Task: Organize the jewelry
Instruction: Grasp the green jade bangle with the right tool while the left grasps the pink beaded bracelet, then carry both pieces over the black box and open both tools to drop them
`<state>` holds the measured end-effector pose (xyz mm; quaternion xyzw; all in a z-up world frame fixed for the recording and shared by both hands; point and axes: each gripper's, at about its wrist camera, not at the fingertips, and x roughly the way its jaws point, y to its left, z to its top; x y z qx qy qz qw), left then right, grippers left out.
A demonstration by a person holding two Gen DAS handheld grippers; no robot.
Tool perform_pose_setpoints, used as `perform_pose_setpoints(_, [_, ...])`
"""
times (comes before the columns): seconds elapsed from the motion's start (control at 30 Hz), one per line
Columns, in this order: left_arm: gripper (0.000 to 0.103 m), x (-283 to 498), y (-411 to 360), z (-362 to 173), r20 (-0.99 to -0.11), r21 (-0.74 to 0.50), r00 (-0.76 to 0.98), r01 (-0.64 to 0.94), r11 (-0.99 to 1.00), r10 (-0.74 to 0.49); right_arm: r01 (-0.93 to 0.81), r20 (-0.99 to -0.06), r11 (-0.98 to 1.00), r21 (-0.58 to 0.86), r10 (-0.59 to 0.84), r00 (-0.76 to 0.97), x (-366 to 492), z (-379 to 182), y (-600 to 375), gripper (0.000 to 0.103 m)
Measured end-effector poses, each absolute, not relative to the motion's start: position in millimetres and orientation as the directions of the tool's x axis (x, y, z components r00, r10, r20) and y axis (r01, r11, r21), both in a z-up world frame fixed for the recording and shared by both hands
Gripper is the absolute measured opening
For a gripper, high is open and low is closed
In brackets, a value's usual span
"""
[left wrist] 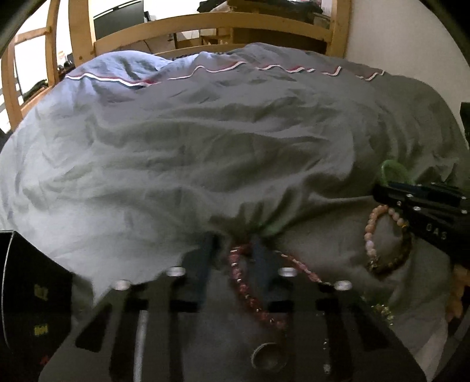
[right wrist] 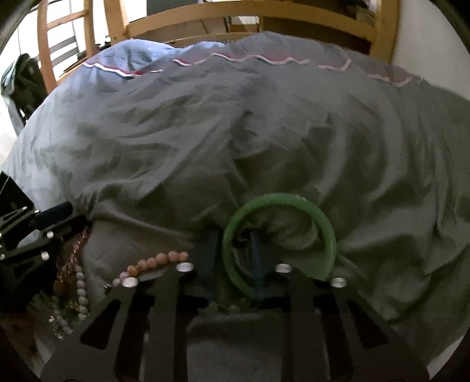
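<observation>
The green bangle [right wrist: 279,235] lies low in the centre of the right wrist view, flat on the rumpled grey duvet [right wrist: 264,132], its ring face-up. The right gripper [right wrist: 232,252] straddles the bangle's near-left arc: one finger [right wrist: 210,252] stands just outside the ring and the other finger [right wrist: 257,261] pokes inside it, so the band sits between them. The jaws stand partly apart; whether they already pinch the band I cannot tell. In my judgement the move ahead turns on this: closing across that arc should catch it.

In the left wrist view the pink beaded bracelet [left wrist: 252,288] lies at lower centre, and the left gripper [left wrist: 235,255] straddles it the same way, one finger [left wrist: 208,258] outside the loop and one finger [left wrist: 261,258] within. Again the grip is unclear.

To the right of that frame a pale pink and brown bead bracelet [left wrist: 382,241] lies loose on the duvet, nearer the right gripper's body. More bead strands [right wrist: 76,293] are heaped at the lower left of the right view. A wooden bed frame [right wrist: 235,17] crosses the top.
</observation>
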<state>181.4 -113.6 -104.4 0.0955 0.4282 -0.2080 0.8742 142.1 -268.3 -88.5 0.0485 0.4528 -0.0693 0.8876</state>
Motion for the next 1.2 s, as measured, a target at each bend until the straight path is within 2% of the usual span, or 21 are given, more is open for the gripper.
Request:
perform_pose_setpoints(0.2, [0.009, 177, -109, -93, -0.766, -0.035, 0.563, 0.447, 0.894, -0.311, 0.166, -0.755, 0.977, 0.131, -0.011, 0.656, 135, -68, -274, 0.009])
perform_pose_setpoints(0.43, [0.008, 170, -109, -72, -0.744, -0.022, 0.590, 0.449, 0.893, -0.315, 0.106, -0.684, 0.982, 0.156, 0.030, 0.729, 126, -42, -259, 0.009])
perform_pose_setpoints(0.77, [0.008, 150, -88, -41, -0.724, -0.047, 0.608, 0.427, 0.903, -0.326, 0.050, -0.660, 0.989, 0.142, 0.057, 0.749, 102, -27, -242, 0.009])
perform_pose_setpoints(1.2, [0.008, 113, -42, 3, -0.712, -0.019, 0.651, 0.358, 0.934, -0.264, -0.072, -0.640, 0.994, 0.081, 0.107, 0.761, 61, 4, -186, 0.009])
